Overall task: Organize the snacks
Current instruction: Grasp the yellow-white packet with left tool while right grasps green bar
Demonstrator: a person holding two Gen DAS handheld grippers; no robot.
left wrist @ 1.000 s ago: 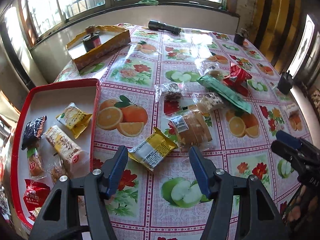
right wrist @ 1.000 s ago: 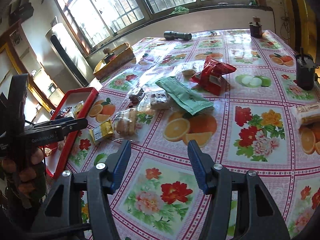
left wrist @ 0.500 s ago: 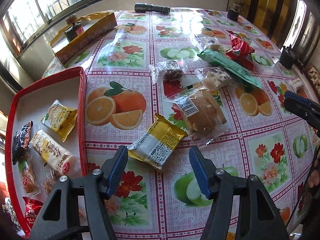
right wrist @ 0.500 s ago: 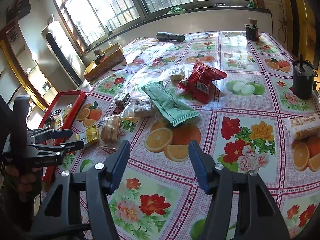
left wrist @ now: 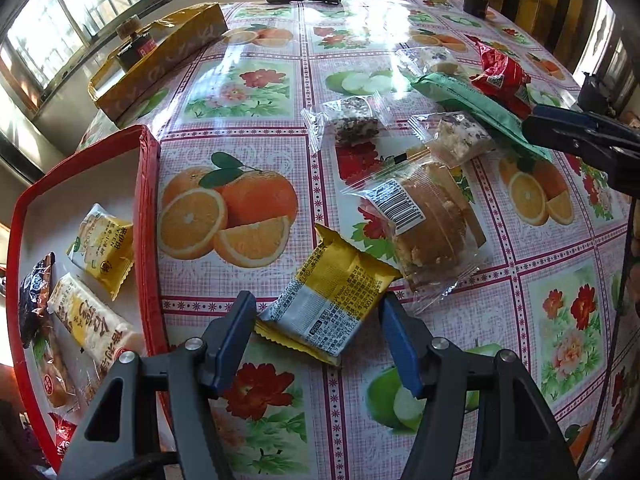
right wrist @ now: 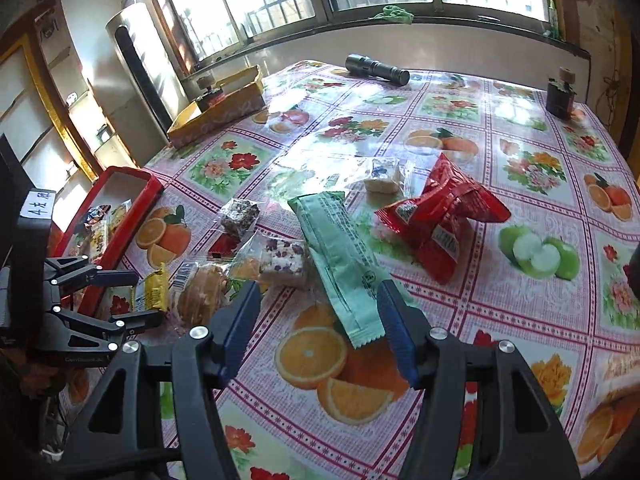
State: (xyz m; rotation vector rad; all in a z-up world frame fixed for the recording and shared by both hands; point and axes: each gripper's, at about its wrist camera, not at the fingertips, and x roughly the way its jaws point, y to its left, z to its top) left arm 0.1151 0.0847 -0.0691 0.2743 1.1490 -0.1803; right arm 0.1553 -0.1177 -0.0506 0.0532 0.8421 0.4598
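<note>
Descent of left hand-held gripper (left wrist: pixel 316 332) onto yellow snack packet (left wrist: pixel 332 300), jaws now open astride it, red tray (left wrist: pixel 150 216) at nine o'clock; right hand-held gripper (right wrist: pixel 316 322) open, nearing green wrapper (right wrist: pixel 340 256).

Around my left fingers (left wrist: pixel 236 322) the patterned worktop (left wrist: pixel 256 420) lies bare, except the yellow foil snack packet (left wrist: pixel 330 300) between them; the clear-wrapped bread packet (left wrist: pixel 424 224) crowds its far side, the red tray wall (left wrist: pixel 150 240) its left.
</note>
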